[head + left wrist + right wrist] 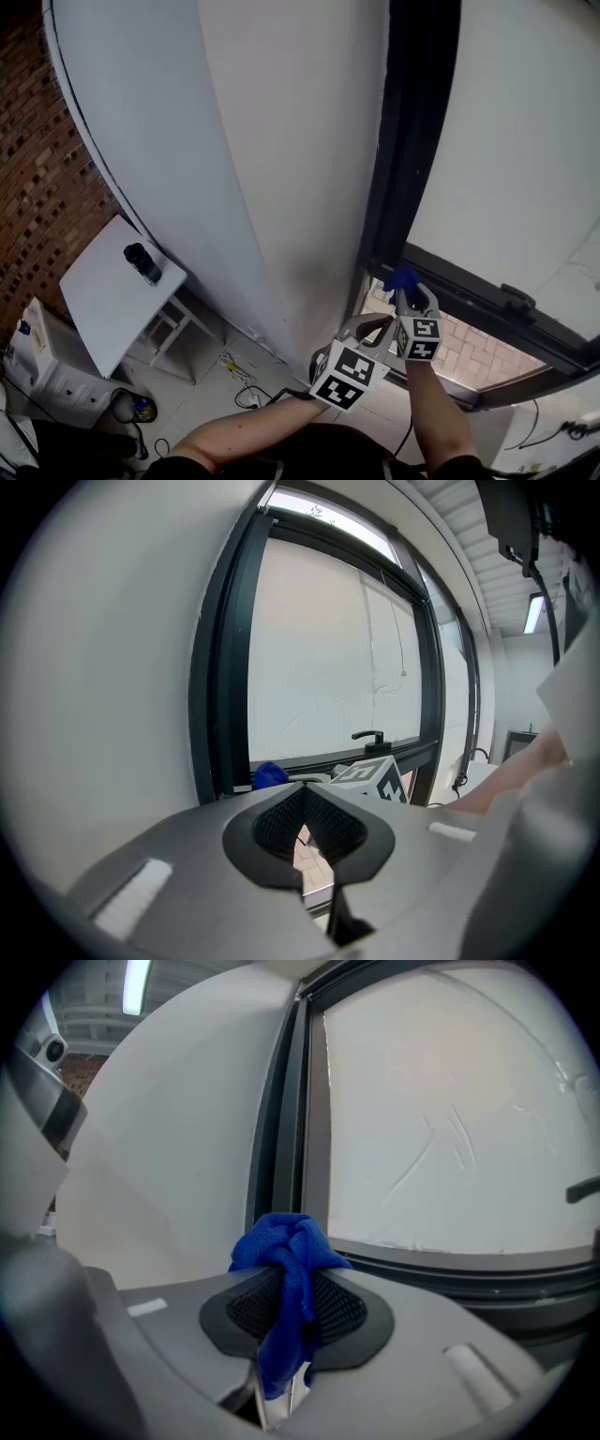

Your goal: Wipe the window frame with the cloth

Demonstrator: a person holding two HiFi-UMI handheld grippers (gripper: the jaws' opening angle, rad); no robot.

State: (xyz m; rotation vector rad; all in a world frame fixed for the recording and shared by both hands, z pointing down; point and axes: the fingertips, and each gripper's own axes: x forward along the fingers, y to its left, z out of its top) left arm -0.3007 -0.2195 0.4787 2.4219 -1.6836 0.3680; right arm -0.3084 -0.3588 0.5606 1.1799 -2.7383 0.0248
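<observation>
Grippers low in head view: right gripper (404,292) lifts the blue cloth (403,277) close to the window frame (392,150) corner.
Left gripper view: left gripper (302,794) pressed together, empty. Right gripper view: jaws pinch the cloth (286,1269); I'd press its bunched end firmly onto the frame (286,1101) and drag steadily.

Grey left claw (303,803), right claw (292,1288); black mesh pads (272,825); possibly dark top (314,457).

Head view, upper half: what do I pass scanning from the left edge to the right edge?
brick wall → white wall → dark window frame → pale window pane
</observation>
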